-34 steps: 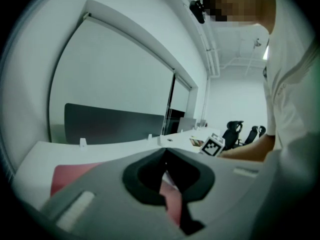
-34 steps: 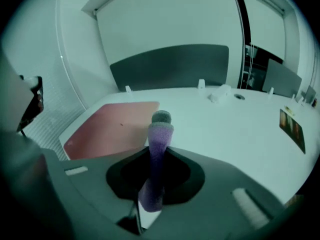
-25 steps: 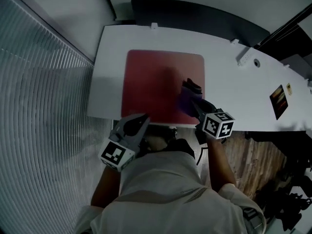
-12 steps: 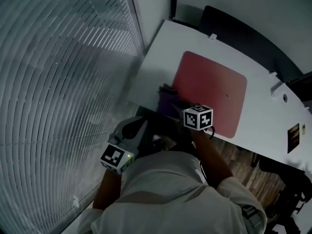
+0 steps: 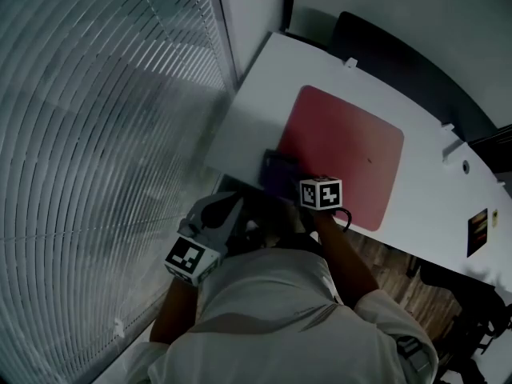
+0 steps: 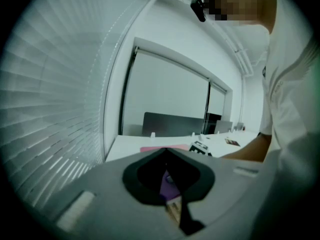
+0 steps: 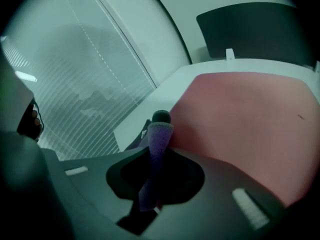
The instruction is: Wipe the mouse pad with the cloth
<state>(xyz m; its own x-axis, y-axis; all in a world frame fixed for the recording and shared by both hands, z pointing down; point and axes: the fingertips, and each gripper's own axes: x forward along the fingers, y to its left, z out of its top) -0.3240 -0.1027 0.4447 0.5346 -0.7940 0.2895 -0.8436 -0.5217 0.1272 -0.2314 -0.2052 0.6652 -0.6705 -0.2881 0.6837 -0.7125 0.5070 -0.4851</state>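
My right gripper (image 5: 282,176) is closed on the purple cloth (image 5: 276,169). In the right gripper view its jaws pinch a narrow fold of the cloth (image 7: 158,143) between them, and the fold stands up between the jaws toward the black tip. The cloth lies at the left edge of the red mouse pad (image 5: 346,149), near the corner of the pad that is closest to me. It is partly on the white table (image 5: 250,122), just beside the pad. The surface of the pad (image 7: 250,109) is bare and spreads to the right of the cloth.

My left gripper (image 5: 230,208) hangs on my side of the pad, off the table edge and well apart from the pad. In the left gripper view its jaws are together, with only a thin slit between them. They hold nothing. Through this slit I see a little purple, and the pad (image 6: 161,147) shows as a thin pink strip farther away on the table.

To the left of the pad, past the table edge, are the window blinds (image 5: 96,134). A dark panel (image 5: 400,58) stands behind the far side of the pad.
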